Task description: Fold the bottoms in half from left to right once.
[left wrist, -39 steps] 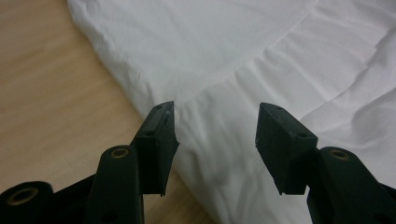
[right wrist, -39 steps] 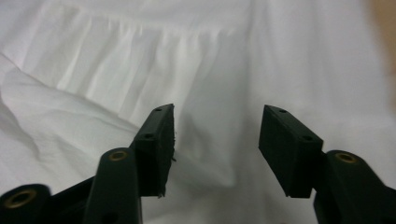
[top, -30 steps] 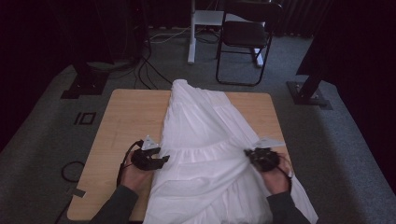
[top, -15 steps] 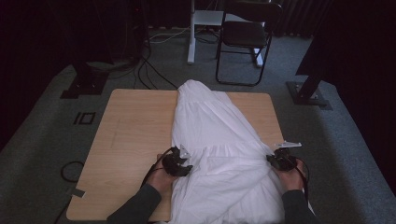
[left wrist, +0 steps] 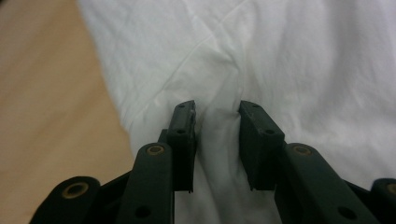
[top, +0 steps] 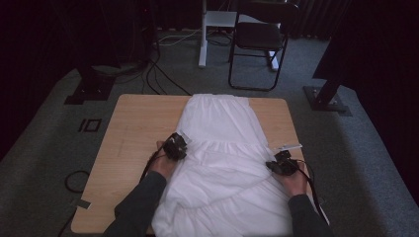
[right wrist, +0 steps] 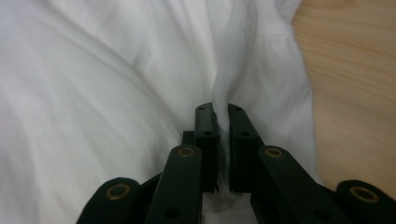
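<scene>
A white tiered garment lies spread along the wooden table, its hem hanging over the near edge. My left gripper rests at the garment's left edge; in the left gripper view its jaws stand open, with a loose fold of the white cloth rising between them beside bare wood. My right gripper sits at the garment's right edge. In the right gripper view it is shut on a thin upright fold of the cloth, with the table top just beyond.
A small white tag lies on the table just past the right gripper. On the carpet behind the table stand a black folding chair and a white stand leg. Cables and black stand bases flank it.
The garment, billowed up half a second ago, has settled flat and wider on the table. Both grippers have moved forward and to the left with its edges.
</scene>
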